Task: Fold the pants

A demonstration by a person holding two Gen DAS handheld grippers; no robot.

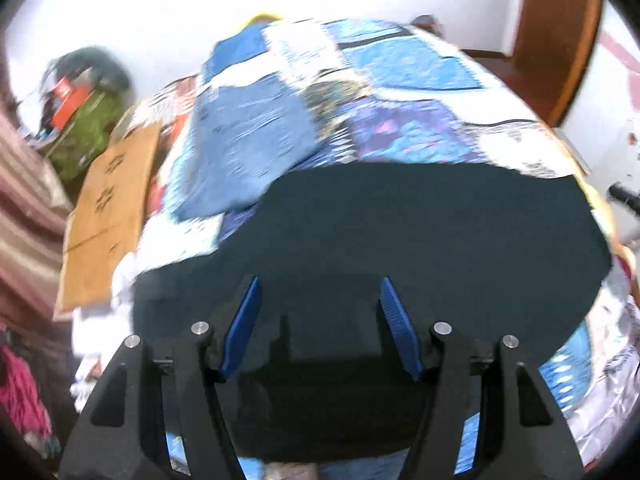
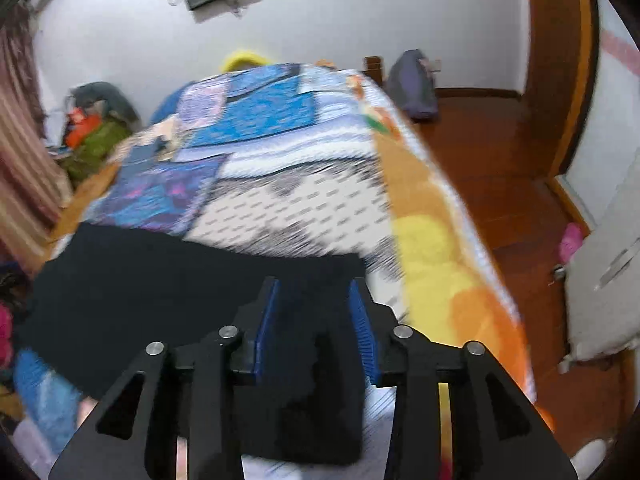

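Observation:
Black pants (image 1: 420, 248) lie flat in a folded block on the patchwork bedspread (image 1: 400, 80). My left gripper (image 1: 318, 284) hovers over their near edge, jaws wide apart and empty, blue pads (image 1: 242, 328) on each side. In the right wrist view the pants (image 2: 160, 280) stretch left across the bed, with a strip running toward the camera. My right gripper (image 2: 314, 286) is over the pants' right end, jaws apart with black cloth between the blue pads (image 2: 362, 332), not clamped. Both views are blurred by motion.
A folded pair of blue jeans (image 1: 240, 152) lies on the bed beyond the black pants. A cardboard box (image 1: 108, 208) sits at the bed's left. The bed's right edge (image 2: 460, 280) drops to a wooden floor (image 2: 500, 168). A pile of clutter (image 2: 92, 128) is at far left.

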